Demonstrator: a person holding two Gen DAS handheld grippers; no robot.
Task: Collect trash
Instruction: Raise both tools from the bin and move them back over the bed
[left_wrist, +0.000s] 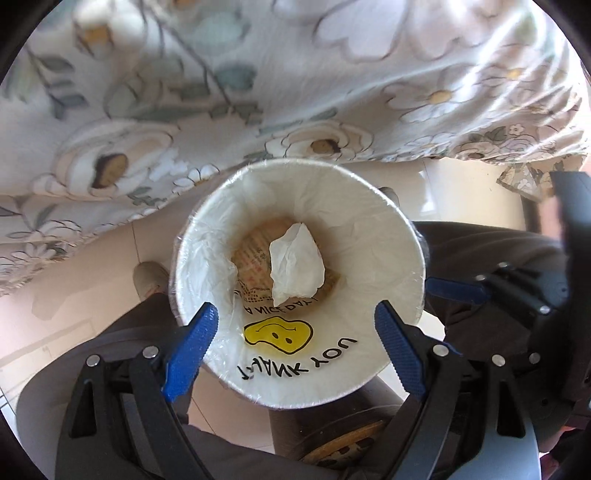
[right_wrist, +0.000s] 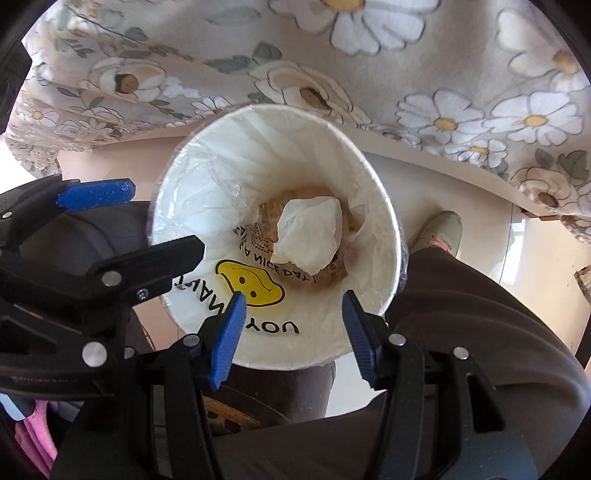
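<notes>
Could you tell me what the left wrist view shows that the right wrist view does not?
Only the left wrist view shows the left gripper head-on, fingers spread, and the whole "THANK YOU" print. Only the right wrist view shows the right gripper head-on, open, and a shoe with pink trim. Both show the lined bin holding a crumpled tissue over brown paper, below the floral tablecloth.

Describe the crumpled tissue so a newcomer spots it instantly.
Below the floral tablecloth hangs a white bin with a plastic liner. At its bottom lies the crumpled tissue, plain white, on printed brown paper, above the yellow smiley.
</notes>
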